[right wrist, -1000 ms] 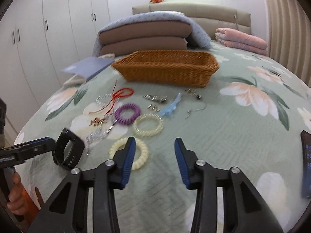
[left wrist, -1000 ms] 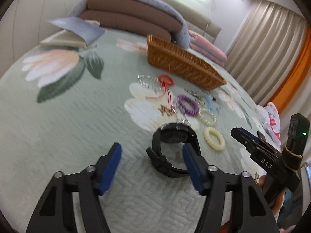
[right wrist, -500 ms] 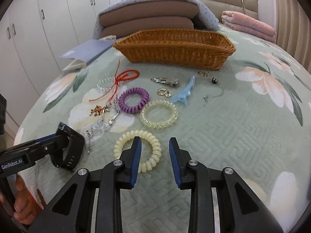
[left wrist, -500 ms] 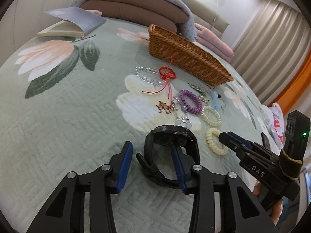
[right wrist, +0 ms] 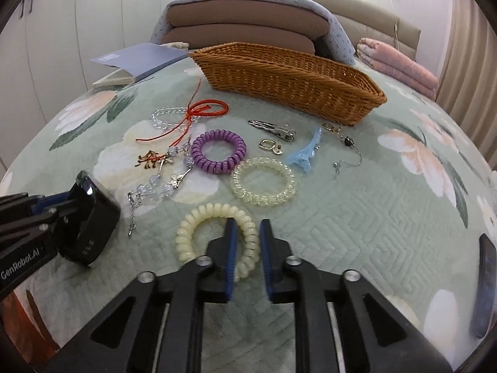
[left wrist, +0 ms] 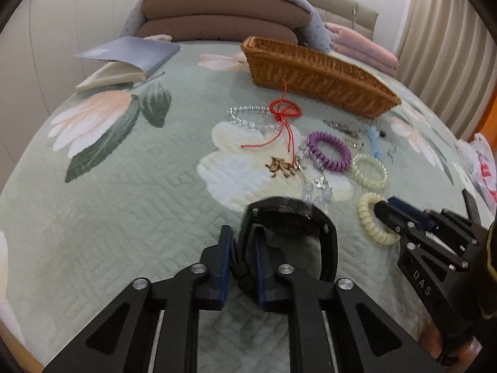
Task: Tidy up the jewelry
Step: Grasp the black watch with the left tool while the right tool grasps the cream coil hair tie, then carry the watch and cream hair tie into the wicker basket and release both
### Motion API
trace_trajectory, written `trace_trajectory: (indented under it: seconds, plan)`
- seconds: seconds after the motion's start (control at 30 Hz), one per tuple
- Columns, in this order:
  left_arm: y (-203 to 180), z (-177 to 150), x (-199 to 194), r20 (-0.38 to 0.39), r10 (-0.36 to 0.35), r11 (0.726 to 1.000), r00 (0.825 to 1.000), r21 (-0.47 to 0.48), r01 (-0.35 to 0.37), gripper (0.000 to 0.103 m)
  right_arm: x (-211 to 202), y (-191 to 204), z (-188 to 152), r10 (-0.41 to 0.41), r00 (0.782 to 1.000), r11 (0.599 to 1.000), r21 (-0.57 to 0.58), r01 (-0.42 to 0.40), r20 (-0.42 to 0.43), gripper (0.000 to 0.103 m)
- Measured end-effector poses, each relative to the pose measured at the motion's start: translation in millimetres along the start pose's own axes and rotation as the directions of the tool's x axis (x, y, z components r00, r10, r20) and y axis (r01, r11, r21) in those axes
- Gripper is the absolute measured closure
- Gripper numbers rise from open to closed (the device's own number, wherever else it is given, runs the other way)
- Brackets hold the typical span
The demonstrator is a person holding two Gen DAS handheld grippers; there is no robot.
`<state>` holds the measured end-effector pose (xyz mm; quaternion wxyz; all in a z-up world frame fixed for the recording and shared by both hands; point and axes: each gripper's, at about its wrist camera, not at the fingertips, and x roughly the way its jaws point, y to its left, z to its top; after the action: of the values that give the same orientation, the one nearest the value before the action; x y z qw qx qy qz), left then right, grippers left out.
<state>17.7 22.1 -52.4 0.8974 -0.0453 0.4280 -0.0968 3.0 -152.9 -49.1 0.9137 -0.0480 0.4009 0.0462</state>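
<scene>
Both claws have dropped in, closing: left gripper (left wrist: 242,250) pinches the black watch (left wrist: 290,233) strap, right gripper (right wrist: 247,242) straddles the cream coil (right wrist: 214,236) rim; basket (right wrist: 289,84) lies beyond.

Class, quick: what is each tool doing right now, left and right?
Left tool: closing, pads on the black wristwatch's strap.
Right tool: closing on the cream spiral hair tie's coil.

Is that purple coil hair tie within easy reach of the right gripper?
Probably yes, but not at once: the right gripper is closing around the cream hair tie, which lies between it and the purple hair tie. Nothing covers the purple one.
</scene>
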Motion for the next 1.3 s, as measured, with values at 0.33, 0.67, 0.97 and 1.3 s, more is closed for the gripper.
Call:
trace_trajectory:
  seconds: [0.33,0.67,0.97,1.3]
  plan:
    - [2.4,3.1,-2.3,0.040,-0.084,0.995,0.996,-0.049,0.086,0.091,-11.4,-22.1,2.3,0.058,0.997,0.994,0.089,-0.063,0.056,0.090]
    - [4.4,1.8,1.6,0.021,-0.091,0.994,0.996,-0.050,0.092,0.091,-8.9,-21.6,2.0,0.063,0.997,0.994,0.084,-0.067,0.049,0.090]
    - [-8.1,0.8,4.1,-0.025,0.000,1.000,1.000,0.017,0.000,0.090,-4.6,-20.1,0.6,0.069,0.997,0.994,0.078,-0.071,0.023,0.090]
    - [-15.1,0.5,4.6,-0.077,0.044,0.997,0.996,0.071,-0.039,0.087,2.3,-6.7,-1.4,0.001,1.000,1.000,0.013,0.000,-0.015,0.089]
